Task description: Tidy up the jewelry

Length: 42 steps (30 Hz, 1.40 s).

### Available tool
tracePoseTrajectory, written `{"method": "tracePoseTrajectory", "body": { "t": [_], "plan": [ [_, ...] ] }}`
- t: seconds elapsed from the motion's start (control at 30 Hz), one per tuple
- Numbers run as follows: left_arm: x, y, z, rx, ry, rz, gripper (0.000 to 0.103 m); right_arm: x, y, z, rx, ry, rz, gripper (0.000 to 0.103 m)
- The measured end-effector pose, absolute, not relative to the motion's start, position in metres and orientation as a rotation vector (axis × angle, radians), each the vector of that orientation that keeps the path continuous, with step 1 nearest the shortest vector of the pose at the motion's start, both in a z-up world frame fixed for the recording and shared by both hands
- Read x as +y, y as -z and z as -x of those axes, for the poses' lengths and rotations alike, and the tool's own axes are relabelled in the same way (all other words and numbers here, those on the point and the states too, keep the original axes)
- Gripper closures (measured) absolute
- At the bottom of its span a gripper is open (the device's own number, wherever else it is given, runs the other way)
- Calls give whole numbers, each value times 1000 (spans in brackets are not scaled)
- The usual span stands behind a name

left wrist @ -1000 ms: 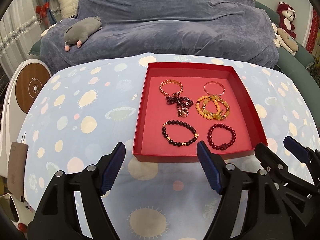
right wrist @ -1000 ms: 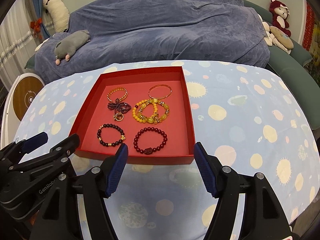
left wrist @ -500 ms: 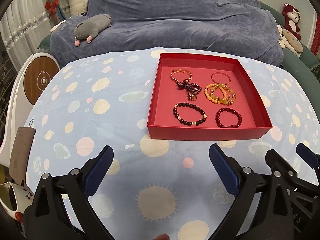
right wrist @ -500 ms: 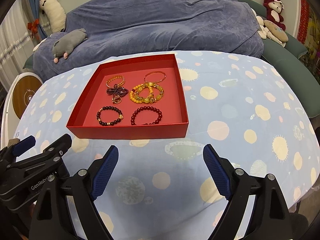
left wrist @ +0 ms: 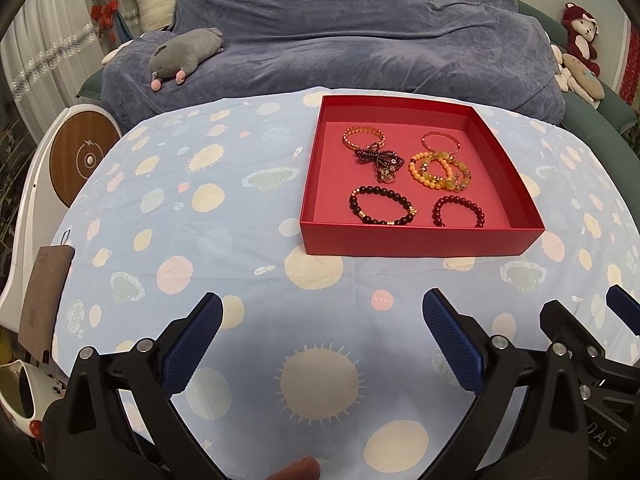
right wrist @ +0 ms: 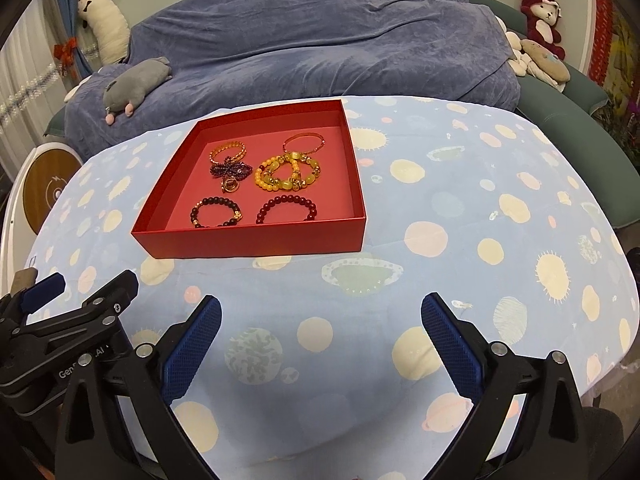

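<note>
A red tray [left wrist: 420, 242] [right wrist: 256, 243] sits on the spotted blue tablecloth and holds several bracelets: a black bead bracelet [left wrist: 381, 205] [right wrist: 216, 212], a dark red bead bracelet [left wrist: 458, 211] [right wrist: 287, 209], yellow bead bracelets [left wrist: 439, 170] [right wrist: 288, 172], a thin gold bangle [left wrist: 441, 142] [right wrist: 303, 141], and a gold chain bracelet with a purple bow [left wrist: 372, 148] [right wrist: 231, 162]. My left gripper [left wrist: 322, 336] is open and empty, well short of the tray. My right gripper [right wrist: 320, 338] is open and empty, also short of the tray, beside the left one.
A sofa under a blue-grey cover [left wrist: 360, 40] stands behind the table with a grey plush toy [left wrist: 184, 54] and other plush toys [left wrist: 580, 36]. A white device with a round wooden panel [left wrist: 82, 160] stands at the left. A brown card [left wrist: 44, 292] lies at the table's left edge.
Both grippers have pulled back from the tray toward the table's near edge, and their jaws have opened wider. The jewelry in the tray has not moved.
</note>
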State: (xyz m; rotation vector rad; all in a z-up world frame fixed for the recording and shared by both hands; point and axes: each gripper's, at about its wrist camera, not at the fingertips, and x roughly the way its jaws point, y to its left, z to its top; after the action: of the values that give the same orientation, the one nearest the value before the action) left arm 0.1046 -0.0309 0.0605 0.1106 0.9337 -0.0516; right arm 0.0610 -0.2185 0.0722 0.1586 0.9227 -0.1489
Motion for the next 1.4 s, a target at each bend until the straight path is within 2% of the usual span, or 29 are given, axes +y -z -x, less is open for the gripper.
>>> {"method": "tracePoseTrajectory", "body": {
  "t": [1.4],
  "plan": [
    [-26, -65, -98, 929, 3, -118, 7, -212, -77, -56, 910, 155, -144, 6]
  ]
}}
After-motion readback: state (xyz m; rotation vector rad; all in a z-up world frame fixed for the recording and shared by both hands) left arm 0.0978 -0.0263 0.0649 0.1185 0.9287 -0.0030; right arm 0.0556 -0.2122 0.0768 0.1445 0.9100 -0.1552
